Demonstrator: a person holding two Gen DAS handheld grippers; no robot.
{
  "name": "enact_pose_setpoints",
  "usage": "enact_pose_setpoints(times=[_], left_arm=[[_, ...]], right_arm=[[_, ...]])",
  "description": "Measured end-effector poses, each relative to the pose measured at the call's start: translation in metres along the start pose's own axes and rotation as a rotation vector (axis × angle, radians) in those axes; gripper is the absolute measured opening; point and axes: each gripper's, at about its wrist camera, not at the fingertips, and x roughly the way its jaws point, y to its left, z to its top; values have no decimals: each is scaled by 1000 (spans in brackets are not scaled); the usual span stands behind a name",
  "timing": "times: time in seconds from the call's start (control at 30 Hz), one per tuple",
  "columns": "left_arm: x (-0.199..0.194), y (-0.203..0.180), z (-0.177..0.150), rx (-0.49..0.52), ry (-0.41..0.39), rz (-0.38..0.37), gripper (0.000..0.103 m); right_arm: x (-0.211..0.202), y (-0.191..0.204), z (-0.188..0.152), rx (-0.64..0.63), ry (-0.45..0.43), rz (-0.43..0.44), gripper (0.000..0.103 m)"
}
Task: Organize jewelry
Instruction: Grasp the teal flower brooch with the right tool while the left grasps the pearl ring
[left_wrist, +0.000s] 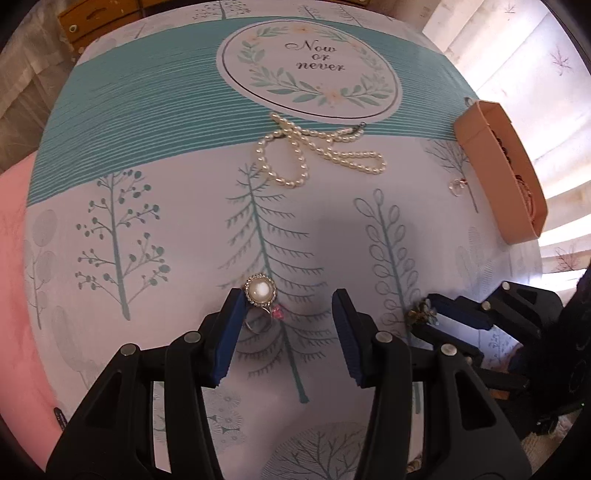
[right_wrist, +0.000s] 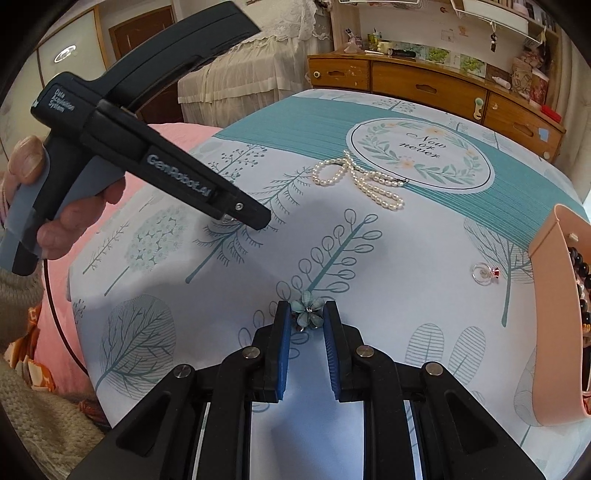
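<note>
A bed covered in a white and teal tree-print cloth is serving as the work surface, and the tidying looks only partly done. A peach-pink open box is sitting at the right edge, already holding dark beaded pieces, though its contents are mostly hidden.

Several pieces are still lying loose: a cream pearl necklace is curling well beyond both tongs, and a small clear ring with a red bead is resting just beside the box.

The left gripper is pointing steeply down with its blue-padded jaws standing apart and nothing between the pads. A round pearl ring edged with tiny stones is lying right at the tip of its left finger, seemingly touching it, with a thin silver band and pink stone just behind.

The right gripper is clamping a pale blue flower-shaped ornament between its fingertips, low over the cloth, with the box off to its right.
</note>
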Motion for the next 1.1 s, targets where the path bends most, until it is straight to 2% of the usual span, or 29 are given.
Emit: enact_pose_setpoints(times=[0.07, 0.33, 0.47, 0.57, 0.63, 0.7, 0.9, 1.07, 1.1], left_arm=[[0, -6, -3, 19, -6, -29, 45], [-1, -15, -5, 43, -58, -6, 45], [-1, -19, -6, 78, -70, 35, 40], [1, -23, -6, 110, -82, 79, 33], [-2, -21, -9, 114, -89, 102, 21], [-2, -17, -8, 97, -92, 86, 11], [-5, -13, -12, 82, -118, 63, 9], [-7, -18, -15, 88, -158, 73, 7], [-9, -20, -15, 92, -166, 74, 0]], right_arm=[[-1, -2, -1, 9, -3, 4, 17], [-2, -2, -2, 18, -5, 2, 17], [-4, -5, -3, 38, -9, 3, 17], [-5, -8, -3, 51, -13, 8, 17], [-5, -8, -3, 52, -14, 8, 17], [-5, -8, -3, 53, -15, 10, 17], [-5, -10, -4, 66, -19, 12, 17], [-6, -11, -5, 77, -21, 6, 17], [-6, -11, -5, 79, -21, 6, 17]])
